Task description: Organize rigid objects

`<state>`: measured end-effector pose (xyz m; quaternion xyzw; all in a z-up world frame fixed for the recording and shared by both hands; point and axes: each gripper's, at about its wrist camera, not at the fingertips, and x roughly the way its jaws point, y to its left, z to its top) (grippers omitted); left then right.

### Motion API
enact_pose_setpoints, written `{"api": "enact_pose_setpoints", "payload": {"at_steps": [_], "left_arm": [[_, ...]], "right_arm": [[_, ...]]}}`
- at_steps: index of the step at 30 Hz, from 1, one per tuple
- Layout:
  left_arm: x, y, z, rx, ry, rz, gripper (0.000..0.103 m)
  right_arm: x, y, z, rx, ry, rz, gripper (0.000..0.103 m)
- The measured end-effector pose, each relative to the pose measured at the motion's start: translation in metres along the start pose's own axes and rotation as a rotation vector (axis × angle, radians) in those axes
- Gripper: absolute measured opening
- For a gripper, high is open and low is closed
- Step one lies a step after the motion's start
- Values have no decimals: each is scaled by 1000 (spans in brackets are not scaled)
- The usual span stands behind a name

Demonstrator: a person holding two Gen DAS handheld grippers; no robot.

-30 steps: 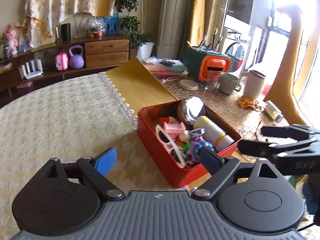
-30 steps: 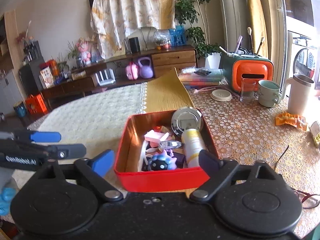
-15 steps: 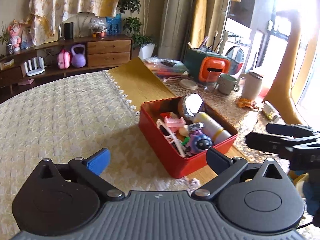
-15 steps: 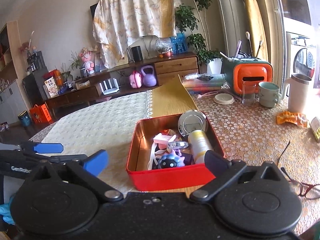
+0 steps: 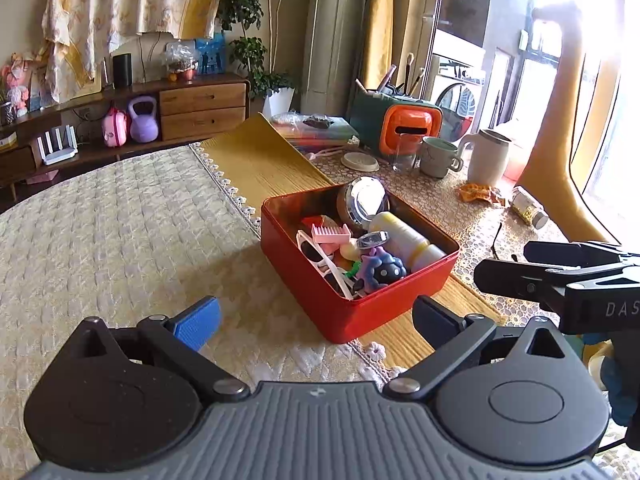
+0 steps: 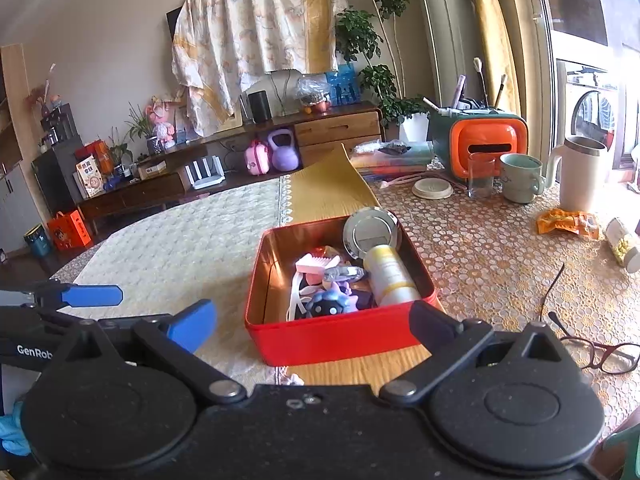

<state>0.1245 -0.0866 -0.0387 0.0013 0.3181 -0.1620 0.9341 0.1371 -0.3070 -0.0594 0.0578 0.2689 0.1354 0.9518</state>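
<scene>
The red tin point(image 5: 384, 312) is seen ahead of the left gripper point(image 5: 316, 316), just beyond its fingertips and slightly toward the right finger; in the right wrist view the same tin point(image 6: 336, 340) is framed between the spread fingers of the right gripper point(image 6: 316, 324), a little beyond their tips. Both grippers are held with jaws wide apart and nothing is clasped in either. The right gripper point(image 5: 560, 276) is also seen from the side at the right edge of the left wrist view, beside the tin and apart from it.

The tin is set on the table, partly on the bare wooden strip point(image 5: 260, 164) between the cream tablecloth point(image 5: 120, 232) and the lace-patterned cloth point(image 6: 500, 248). It is a shallow square box, bright red outside and coppery inside, with no lid on it. It is filled with small items: a round silver case point(image 6: 370, 232) leaned at the far corner, a pale yellow bottle point(image 6: 388, 276) laid on its side, a pink comb point(image 5: 330, 234), white-framed sunglasses point(image 5: 316, 258) and a purple spiky toy point(image 5: 382, 266)
</scene>
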Motion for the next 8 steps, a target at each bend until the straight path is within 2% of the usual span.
{"api": "enact_pose_setpoints", "payload": {"at_steps": [8], "left_arm": [[5, 4, -2, -12, 25, -8, 103]], "right_arm": [[1, 0, -1, 15, 9, -4, 103]]}}
